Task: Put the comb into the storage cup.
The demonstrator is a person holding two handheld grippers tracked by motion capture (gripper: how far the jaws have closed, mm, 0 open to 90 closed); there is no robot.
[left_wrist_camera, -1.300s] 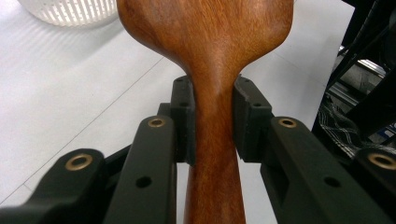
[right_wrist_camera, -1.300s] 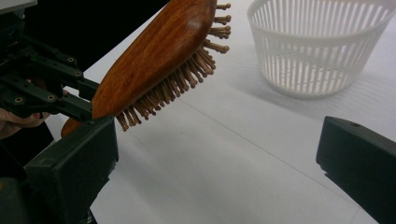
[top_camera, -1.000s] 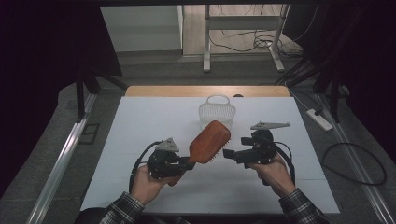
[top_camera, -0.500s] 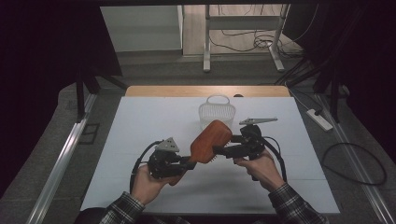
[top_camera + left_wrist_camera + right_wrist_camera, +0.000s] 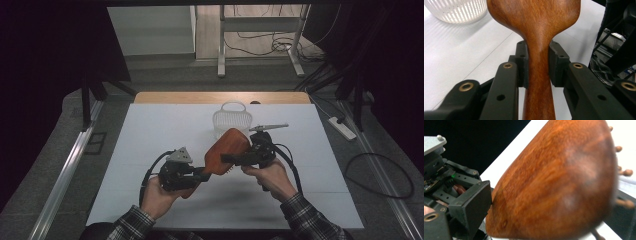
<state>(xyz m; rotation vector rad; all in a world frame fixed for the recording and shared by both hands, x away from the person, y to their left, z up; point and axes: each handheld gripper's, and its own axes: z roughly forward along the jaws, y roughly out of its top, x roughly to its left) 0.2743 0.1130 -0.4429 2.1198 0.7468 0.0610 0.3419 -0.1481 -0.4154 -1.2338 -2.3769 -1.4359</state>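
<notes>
A wooden hairbrush (image 5: 226, 150) is held above the white table (image 5: 150, 140), just in front of the white slatted basket (image 5: 232, 120) that stands near the table's far edge. In the high view the brush's broad oval back faces up and its head points toward the basket, tilted upward from the handle.

The left gripper (image 5: 197, 175) is clamped on the brush's handle — the left gripper view shows both black pads (image 5: 523, 65) pressed against the narrow neck of the handle (image 5: 539, 82), one on each side, just below where the wood flares out into the head. The basket (image 5: 456, 10) sits beyond the brush there, at the upper left, apart from it.

The right gripper (image 5: 235, 159) comes in from the side of the brush away from the left gripper, its jaws straddling the head. In the right gripper view the reddish-brown head (image 5: 554, 182) lies between the two jaws: the left-hand pad (image 5: 471, 202) touches the edge of the wood, while the other jaw shows dark behind the blurred bristle pins (image 5: 624, 172) at the right. Whether that second jaw actually presses on the brush I cannot tell, so its grip is uncertain.

Both hands hold their grippers in front of the basket, the left hand (image 5: 157, 195) nearer the person than the right hand (image 5: 272, 177).
</notes>
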